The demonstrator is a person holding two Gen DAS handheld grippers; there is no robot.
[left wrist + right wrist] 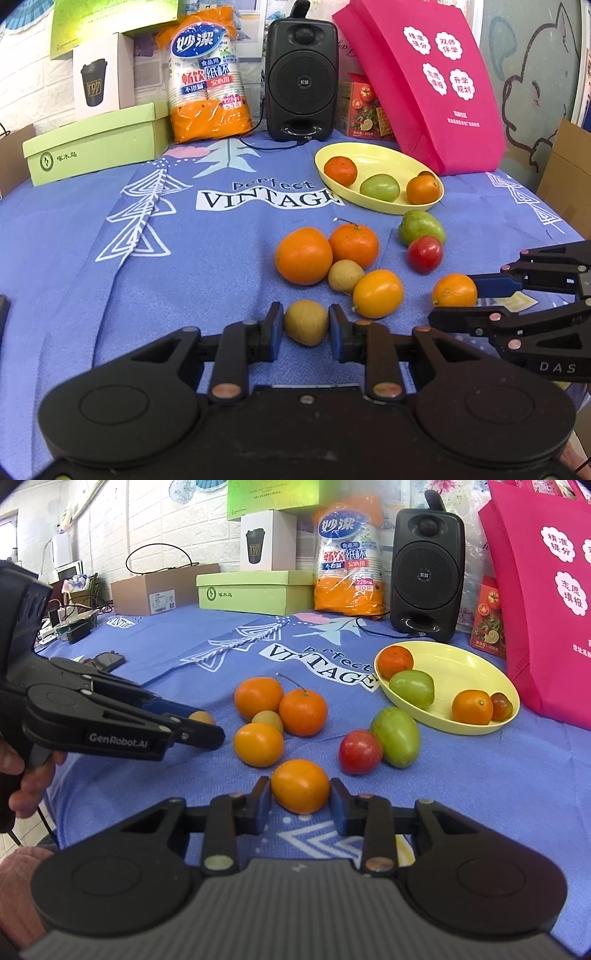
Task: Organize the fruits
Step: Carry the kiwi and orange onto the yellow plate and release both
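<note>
Blue tablecloth is holding loose fruit at centre frame while the left gripper (306, 326) is clamping a brown fruit (306, 322) and the right gripper (300, 800) is squeezing an orange (300, 785), both likely heading for the yellow dish (476, 657) at upper right.

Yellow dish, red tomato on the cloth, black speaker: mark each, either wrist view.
yellow dish (373, 155), left wrist view, bare inner floor near the back rim.
red tomato (360, 751), right wrist view, middle of its skin.
black speaker (302, 83), left wrist view, centre of the grille.
</note>
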